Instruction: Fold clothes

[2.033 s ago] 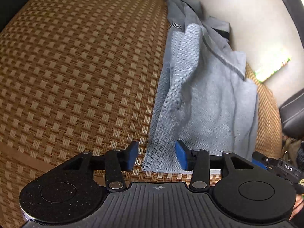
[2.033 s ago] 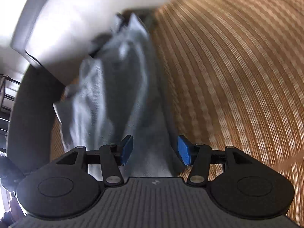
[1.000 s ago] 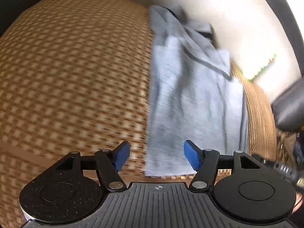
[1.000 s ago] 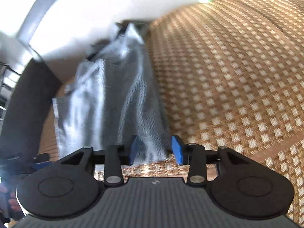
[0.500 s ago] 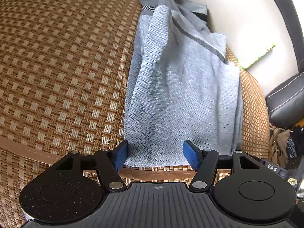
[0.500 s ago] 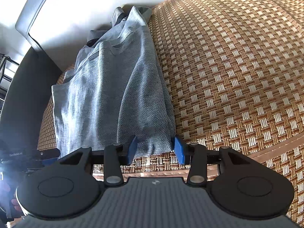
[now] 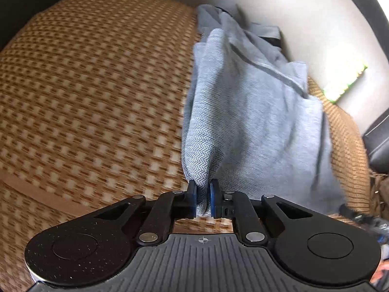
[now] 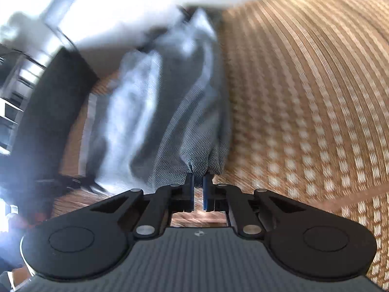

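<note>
Both grippers are pointing steeply down toward the near edge of a woven rattan mat (image 7: 92,92), each one pinching a bottom corner of the grey garment (image 7: 255,112).

In the left wrist view, the left gripper (image 7: 203,196) is sitting with its blue pads (image 7: 192,198) pressed together on a bunch of grey herringbone cloth, so the jaws are clamped tight on the fabric. From the pads the garment is running away toward twelve and one o'clock, lying lengthwise on the mat with its far end crumpled against a pale wall (image 7: 304,12) at about twelve o'clock. The mat is filling the view from seven round to eleven o'clock.

In the right wrist view, the right gripper (image 8: 198,192) is likewise squeezing its pads nearly closed, with a gathered corner of the garment (image 8: 170,112) puckering just above the fingertips. The cloth is stretching off toward eleven and twelve o'clock, while the mat (image 8: 304,102) is spreading from one to four o'clock.

The right view is blurring heavily, so the garment's far end and the dark shapes at nine o'clock are hard to make out. The left view is blurring at its edges, too. At four o'clock there, something dark with a blue part is showing past the garment's edge, too smeared to identify. The hands holding the grippers are staying out of sight behind the black housings.
</note>
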### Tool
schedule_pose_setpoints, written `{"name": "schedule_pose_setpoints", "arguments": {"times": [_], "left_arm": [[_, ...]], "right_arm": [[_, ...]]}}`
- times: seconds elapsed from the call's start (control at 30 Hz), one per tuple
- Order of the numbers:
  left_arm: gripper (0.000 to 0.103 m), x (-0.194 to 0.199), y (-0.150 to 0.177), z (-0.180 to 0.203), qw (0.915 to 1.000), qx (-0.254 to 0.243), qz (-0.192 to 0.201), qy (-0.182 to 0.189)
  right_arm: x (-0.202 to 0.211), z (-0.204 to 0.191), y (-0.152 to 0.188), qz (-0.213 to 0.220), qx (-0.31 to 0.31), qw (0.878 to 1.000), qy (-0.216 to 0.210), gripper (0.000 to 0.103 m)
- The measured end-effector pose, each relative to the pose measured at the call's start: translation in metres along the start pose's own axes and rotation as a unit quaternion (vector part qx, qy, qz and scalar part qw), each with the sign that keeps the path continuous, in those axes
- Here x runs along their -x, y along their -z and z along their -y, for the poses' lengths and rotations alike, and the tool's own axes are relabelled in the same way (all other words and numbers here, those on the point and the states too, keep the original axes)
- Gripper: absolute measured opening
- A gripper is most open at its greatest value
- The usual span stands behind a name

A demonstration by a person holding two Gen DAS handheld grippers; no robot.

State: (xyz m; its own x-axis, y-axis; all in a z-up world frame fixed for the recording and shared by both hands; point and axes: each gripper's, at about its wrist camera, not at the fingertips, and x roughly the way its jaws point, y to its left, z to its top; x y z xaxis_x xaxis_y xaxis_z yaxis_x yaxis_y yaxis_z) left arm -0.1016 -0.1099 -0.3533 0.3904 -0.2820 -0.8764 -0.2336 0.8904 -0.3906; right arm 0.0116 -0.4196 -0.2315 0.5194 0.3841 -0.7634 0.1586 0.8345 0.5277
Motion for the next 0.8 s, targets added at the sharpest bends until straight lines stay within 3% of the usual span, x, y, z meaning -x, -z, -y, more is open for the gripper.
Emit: {"name": "schedule_pose_setpoints", "arguments": {"times": [0.07,0.23,0.27,0.3,0.37,0.4,0.43,0.47,0.53,0.73,0.8], "left_arm": [[0.003,0.003,0.002,-0.004,1.0000,-0.007,-0.001,-0.003],[0.005,0.000,-0.012,-0.006,0.9998,-0.006,-0.017,0.008],[0.027,0.005,-0.013,-0.008,0.9997,-0.009,-0.020,0.012],[0.036,0.012,-0.015,-0.010,0.9996,-0.014,-0.020,0.014],[0.048,0.026,-0.018,-0.014,0.9995,-0.018,-0.015,0.022],[0.058,0.034,-0.021,-0.016,0.9994,-0.013,-0.002,0.031],[0.064,0.036,-0.027,-0.016,0.9992,-0.014,0.010,0.036],[0.070,0.036,-0.033,-0.015,0.9989,-0.018,0.020,0.039],[0.070,0.021,-0.043,-0.011,0.9986,-0.027,0.011,0.043],[0.070,-0.020,-0.058,0.002,0.9968,-0.056,-0.024,0.052],[0.068,-0.017,-0.050,0.003,0.9958,-0.073,-0.026,0.048]], "right_arm": [[-0.007,0.012,0.004,-0.018,-0.013,0.999,0.036,0.002],[-0.006,0.040,0.024,-0.045,-0.098,0.993,0.049,0.000],[-0.003,0.044,0.026,-0.053,-0.105,0.992,0.053,0.000],[0.002,0.045,0.027,-0.053,-0.100,0.992,0.056,0.000],[0.016,0.040,0.020,-0.025,-0.083,0.996,0.035,0.019],[0.024,0.038,0.017,-0.011,-0.075,0.997,0.024,0.032],[0.029,0.035,0.013,0.005,-0.062,0.998,0.016,0.060],[0.030,0.030,0.007,0.020,-0.043,0.999,0.015,0.067],[0.020,0.026,-0.005,0.032,-0.020,0.999,0.022,0.067],[-0.033,0.031,-0.021,0.001,-0.014,1.000,0.005,0.061],[-0.043,0.027,-0.023,-0.005,-0.011,1.000,-0.007,0.051]]}}
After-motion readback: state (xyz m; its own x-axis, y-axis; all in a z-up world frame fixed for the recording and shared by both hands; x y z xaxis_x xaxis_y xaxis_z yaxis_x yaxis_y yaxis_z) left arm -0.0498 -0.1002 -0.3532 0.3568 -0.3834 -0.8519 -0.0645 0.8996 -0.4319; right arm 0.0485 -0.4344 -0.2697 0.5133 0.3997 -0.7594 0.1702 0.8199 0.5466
